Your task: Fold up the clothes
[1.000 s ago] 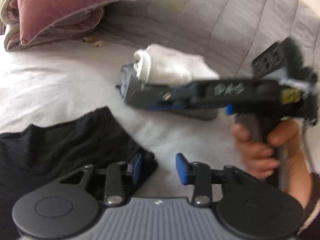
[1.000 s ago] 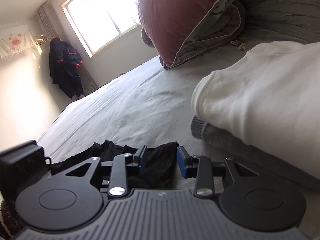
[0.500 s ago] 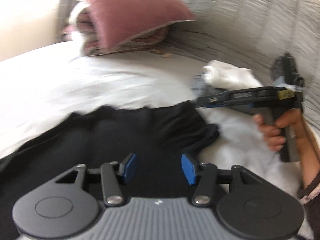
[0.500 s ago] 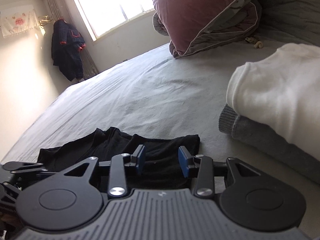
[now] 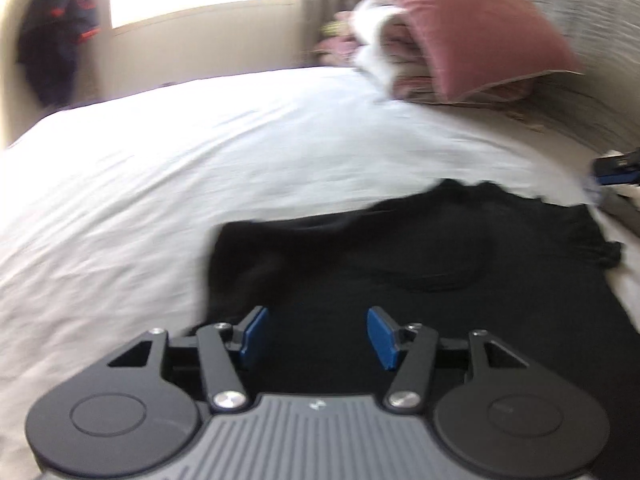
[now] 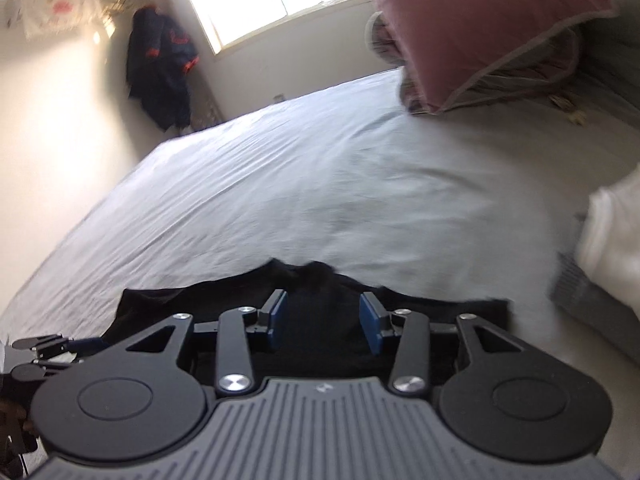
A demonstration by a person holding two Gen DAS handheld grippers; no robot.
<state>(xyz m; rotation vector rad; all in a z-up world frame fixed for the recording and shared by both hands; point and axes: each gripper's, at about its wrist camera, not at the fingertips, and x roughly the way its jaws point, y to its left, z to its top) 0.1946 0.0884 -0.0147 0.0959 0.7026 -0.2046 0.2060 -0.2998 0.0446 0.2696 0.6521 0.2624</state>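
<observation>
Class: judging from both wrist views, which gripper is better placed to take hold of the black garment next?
Probably the left gripper: its opening jaws hang over the crumpled black garment, near its edge. The right gripper, also opening, faces its far hem.

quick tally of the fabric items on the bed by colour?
Black: 1, black garment spread flat
White: 1, folded white garment
Grey: 1, folded grey garment under the white one
Pink: 1, pink pillow
Total: 4
</observation>
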